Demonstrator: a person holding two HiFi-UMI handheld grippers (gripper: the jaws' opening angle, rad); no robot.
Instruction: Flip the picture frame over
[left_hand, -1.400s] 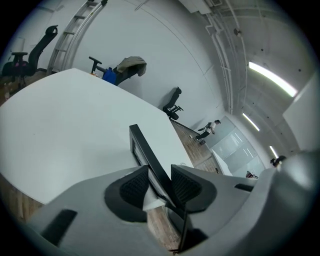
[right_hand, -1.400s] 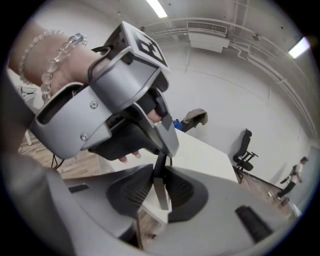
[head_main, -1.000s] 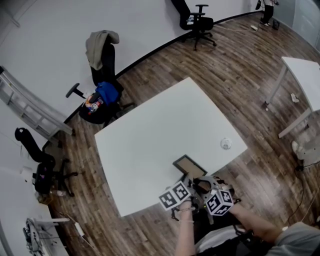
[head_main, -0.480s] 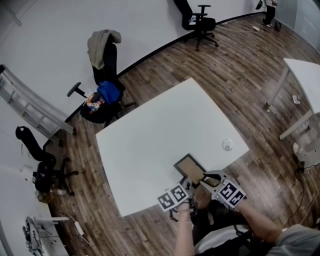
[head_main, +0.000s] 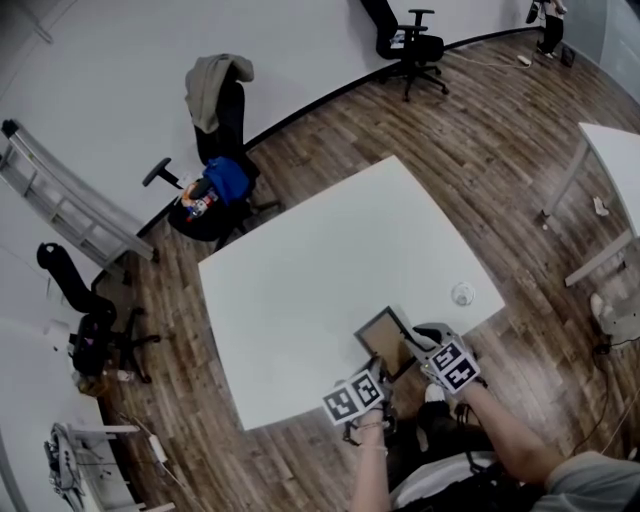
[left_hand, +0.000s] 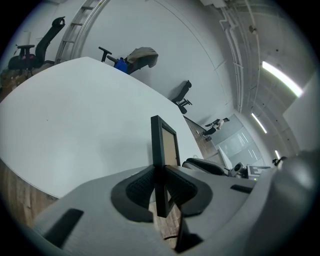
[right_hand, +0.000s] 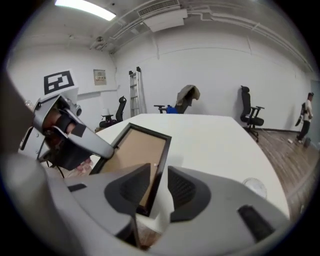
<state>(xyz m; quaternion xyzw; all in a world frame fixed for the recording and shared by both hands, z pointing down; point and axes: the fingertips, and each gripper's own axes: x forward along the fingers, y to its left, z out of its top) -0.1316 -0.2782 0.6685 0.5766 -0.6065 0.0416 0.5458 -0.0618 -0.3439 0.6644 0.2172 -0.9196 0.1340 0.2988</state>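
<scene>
- Judging by the views, the flip is barely started: the frame (head_main: 384, 334) is seen lying roughly flat at the table's (head_main: 300, 260) near edge, brown panel up.
- The left gripper (left_hand: 161, 182) is clamped on the frame's rim. Its jaws have just been closing, and the pads are pressed onto the rim.
- The right gripper (right_hand: 159, 186) is held apart, with the frame's side rim sat between the jaws but not pinched.
- What's left, by the look of it, is pretty much everything: the frame has to be lifted off the table, turned over and set back down, other face up.
</scene>
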